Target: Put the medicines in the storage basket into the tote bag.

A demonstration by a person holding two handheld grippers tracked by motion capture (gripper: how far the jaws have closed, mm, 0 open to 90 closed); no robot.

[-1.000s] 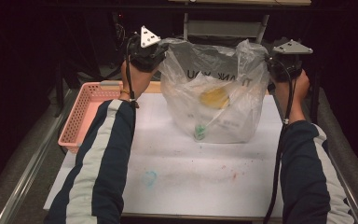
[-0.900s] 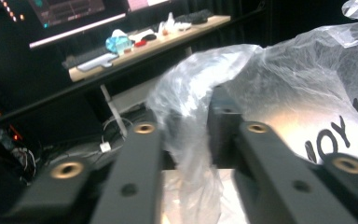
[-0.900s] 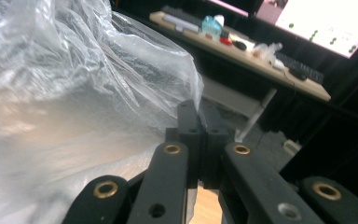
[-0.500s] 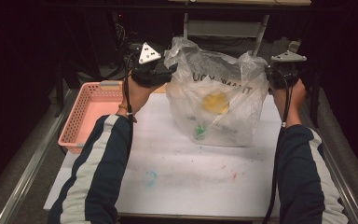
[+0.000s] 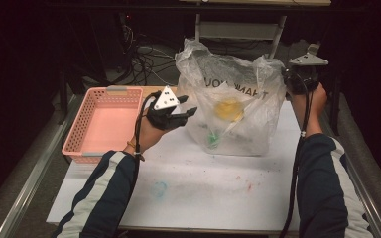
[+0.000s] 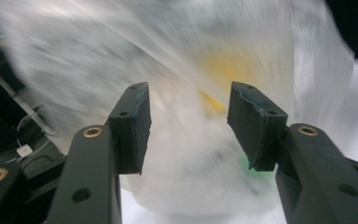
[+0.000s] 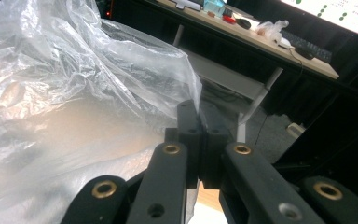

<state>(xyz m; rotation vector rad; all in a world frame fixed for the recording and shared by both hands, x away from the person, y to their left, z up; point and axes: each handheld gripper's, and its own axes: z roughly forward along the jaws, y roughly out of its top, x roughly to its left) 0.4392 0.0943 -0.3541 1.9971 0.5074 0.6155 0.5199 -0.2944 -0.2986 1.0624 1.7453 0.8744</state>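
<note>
A clear plastic bag (image 5: pixel 238 84) with dark print stands on the white table (image 5: pixel 203 188), holding something yellow (image 5: pixel 226 109) and something green (image 5: pixel 212 139). My left gripper (image 5: pixel 187 106) hovers just left of the bag, open, with nothing between its jaws. In the left gripper view the blurred bag (image 6: pixel 191 51) lies beyond the spread fingertips of that gripper (image 6: pixel 189 100), with the yellow thing (image 6: pixel 223 70) showing through. My right gripper (image 5: pixel 286 77) is shut on the bag's upper right edge. The right gripper view has the film (image 7: pixel 74 93) pinched between the closed jaws of the right gripper (image 7: pixel 198 112).
A pink plastic basket (image 5: pixel 75 142) with nothing in it sits at the table's left side, close to my left hand. Metal rails run along both table sides. Cables and a desk frame (image 5: pixel 238 29) lie in the dark behind the bag.
My left gripper has let go of the bag's upper left edge, opened, and dropped down and toward the person. The bag's left side has slumped. The right gripper keeps its hold.
</note>
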